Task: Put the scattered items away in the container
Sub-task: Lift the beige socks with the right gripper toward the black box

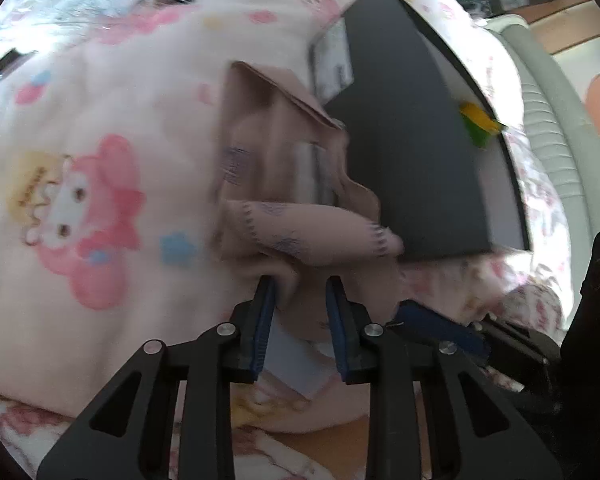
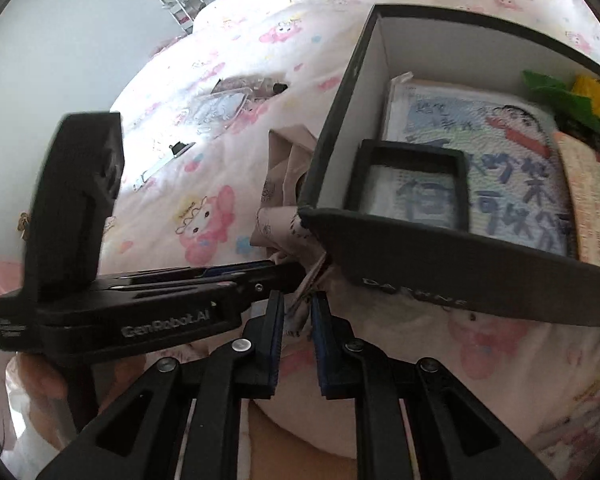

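Cartoon-print blanket (image 1: 80, 140) covered the bed, dark box (image 2: 440, 256) rested on it holding a small black frame (image 2: 410, 184), beige cloth (image 1: 292, 216) bunched against the box's corner, left gripper (image 1: 300, 292) and right gripper (image 2: 298, 304) each pinched its edge.

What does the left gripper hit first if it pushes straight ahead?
The beige cloth: the left gripper already has its fingers around the cloth's lower fold. Behind that, probably the dark box, which the cloth rests against, though depth is hard to judge.
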{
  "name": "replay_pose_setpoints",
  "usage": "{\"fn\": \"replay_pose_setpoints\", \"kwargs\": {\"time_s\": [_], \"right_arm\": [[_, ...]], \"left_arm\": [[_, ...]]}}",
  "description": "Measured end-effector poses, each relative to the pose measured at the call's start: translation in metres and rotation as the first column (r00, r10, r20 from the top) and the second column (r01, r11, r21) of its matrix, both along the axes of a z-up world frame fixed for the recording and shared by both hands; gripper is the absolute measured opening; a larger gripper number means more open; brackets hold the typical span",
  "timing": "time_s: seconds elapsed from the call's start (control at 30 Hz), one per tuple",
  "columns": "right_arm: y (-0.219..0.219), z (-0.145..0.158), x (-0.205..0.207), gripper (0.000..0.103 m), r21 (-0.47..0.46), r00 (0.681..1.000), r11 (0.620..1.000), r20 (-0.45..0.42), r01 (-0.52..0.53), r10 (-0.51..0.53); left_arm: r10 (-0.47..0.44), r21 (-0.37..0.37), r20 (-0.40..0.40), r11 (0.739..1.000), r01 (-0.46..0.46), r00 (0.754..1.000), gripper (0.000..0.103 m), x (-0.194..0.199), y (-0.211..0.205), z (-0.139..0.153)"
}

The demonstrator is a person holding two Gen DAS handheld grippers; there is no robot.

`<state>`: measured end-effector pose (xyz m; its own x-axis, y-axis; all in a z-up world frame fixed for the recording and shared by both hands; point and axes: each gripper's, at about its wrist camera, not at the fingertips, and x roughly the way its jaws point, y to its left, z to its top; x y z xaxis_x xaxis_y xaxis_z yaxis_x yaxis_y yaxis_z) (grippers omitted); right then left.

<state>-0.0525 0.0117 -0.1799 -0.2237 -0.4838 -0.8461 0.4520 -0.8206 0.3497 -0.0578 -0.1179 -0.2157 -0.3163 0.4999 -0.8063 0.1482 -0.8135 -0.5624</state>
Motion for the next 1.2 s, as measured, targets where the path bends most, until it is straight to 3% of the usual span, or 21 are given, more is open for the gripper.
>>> {"fn": "replay_pose_setpoints", "kwargs": {"time_s": [0.23,0.4,0.47,0.53,0.63,0.7,0.8,0.83,0.9,0.97,1.1,1.13,1.17,1.2], "right_arm": [[0.024,0.037,0.012,0.011,-0.022,0.996,0.999,-0.089,0.024,-0.026],[0.034,0.027,0.010,0.011,0.004,0.997,0.998,-0.039,0.069,-0.069],[0.034,0.021,0.012,0.012,0.027,0.998,0.998,-0.028,0.053,-0.052],[0.030,0.009,0.013,0.013,0.042,1.000,0.999,0.011,0.003,-0.003],[0.029,-0.006,0.011,0.013,0.052,0.997,0.998,0.069,0.018,-0.022],[0.033,-0.011,0.005,0.017,0.050,0.995,0.997,0.084,0.051,-0.055],[0.040,-0.017,-0.003,0.034,0.039,0.992,0.995,0.087,0.093,-0.096],[0.040,-0.018,-0.003,0.038,0.030,0.992,0.996,0.093,0.088,-0.090],[0.041,-0.023,-0.004,0.038,-0.019,0.990,0.998,0.127,0.064,-0.061],[0.039,-0.027,-0.004,0.038,-0.072,0.986,0.996,0.163,0.056,-0.044],[0.024,-0.035,-0.004,0.038,-0.098,0.987,0.995,0.162,0.023,-0.007],[0.022,-0.036,-0.005,0.036,-0.099,0.988,0.995,0.154,0.021,-0.005],[0.021,-0.038,-0.006,0.023,-0.102,0.988,0.994,0.152,0.022,-0.006],[0.020,-0.039,-0.007,0.017,-0.105,0.988,0.994,0.152,0.027,-0.010]], "left_arm": [[-0.083,0.093,-0.066,0.992,0.089,0.994,0.025,0.016,0.019,0.020],[0.063,0.026,-0.037,0.998,-0.062,0.997,0.025,0.024,-0.010,0.027],[0.126,0.002,-0.021,0.992,-0.126,0.992,0.025,0.010,-0.019,0.023],[0.151,-0.036,0.014,0.988,-0.151,0.988,0.031,0.003,-0.026,0.017],[0.174,-0.058,0.041,0.983,-0.171,0.984,0.042,-0.010,-0.032,0.014],[0.181,-0.059,0.035,0.982,-0.178,0.983,0.051,-0.019,-0.033,0.012],[0.190,-0.042,0.058,0.981,-0.188,0.980,0.051,-0.028,-0.034,0.000],[0.187,-0.017,0.073,0.982,-0.187,0.980,0.050,-0.029,-0.034,-0.006],[0.182,-0.039,0.091,0.983,-0.179,0.979,0.045,-0.028,-0.030,-0.012],[0.156,-0.084,0.096,0.985,-0.148,0.983,0.020,-0.024,-0.024,-0.010],[0.173,-0.035,0.099,0.985,-0.170,0.980,0.013,-0.005,-0.025,-0.002],[0.176,-0.024,0.094,0.984,-0.175,0.980,0.013,-0.001,-0.025,0.001],[0.172,-0.012,0.088,0.985,-0.171,0.981,0.012,0.004,-0.024,0.004],[0.168,-0.006,0.087,0.986,-0.168,0.982,0.012,0.009,-0.023,0.007]]}}
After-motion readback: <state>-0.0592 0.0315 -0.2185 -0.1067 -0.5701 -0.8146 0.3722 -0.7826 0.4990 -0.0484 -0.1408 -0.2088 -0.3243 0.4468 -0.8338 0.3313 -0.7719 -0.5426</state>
